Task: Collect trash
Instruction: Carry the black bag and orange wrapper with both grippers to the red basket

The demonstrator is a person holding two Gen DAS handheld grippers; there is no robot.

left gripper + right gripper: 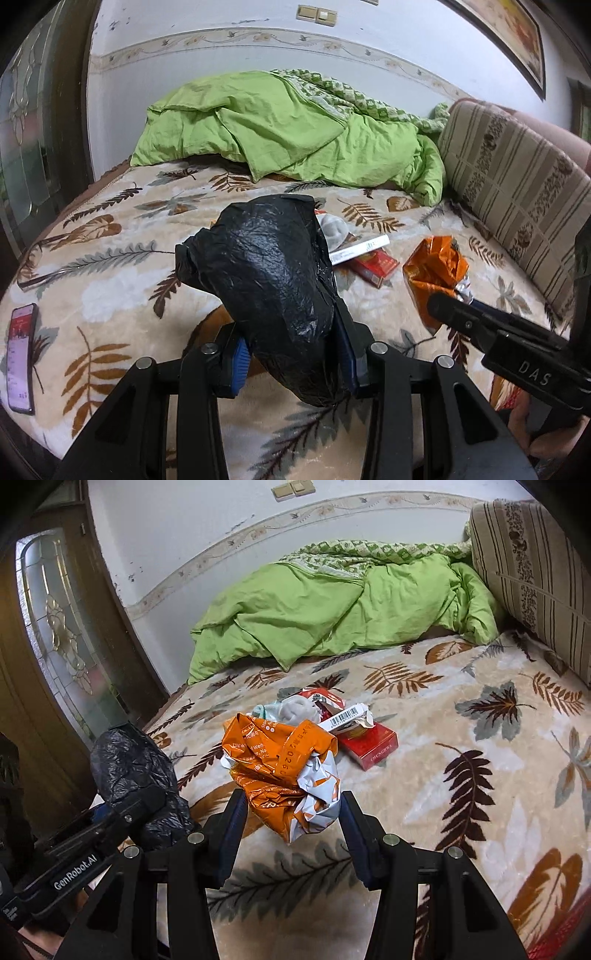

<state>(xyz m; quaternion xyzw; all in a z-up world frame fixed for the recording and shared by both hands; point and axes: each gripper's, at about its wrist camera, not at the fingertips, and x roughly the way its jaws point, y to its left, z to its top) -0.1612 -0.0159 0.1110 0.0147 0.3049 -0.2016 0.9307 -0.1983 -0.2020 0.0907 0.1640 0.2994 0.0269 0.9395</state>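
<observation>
Bedroom, leaf-print bed (pixel 461 686) under me, green quilt (pixel 332 605) heaped at the wall. My left tongs (pixel 295 354) are clamped narrow on the bunched black bag (pixel 273 280); its mouth looks shut, so trash could miss it. My right tongs (pixel 293 812) grip the crumpled orange wrapper (pixel 280 764), held just right of the bag; it could spring loose. Beyond the wrapper, the red cigarette pack (pixel 369 747) and white scraps (pixel 343 716) lie on the bed.

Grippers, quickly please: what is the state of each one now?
Left gripper: closed on the crumpled black plastic bag.
Right gripper: closed on the crumpled orange foil wrapper.
</observation>
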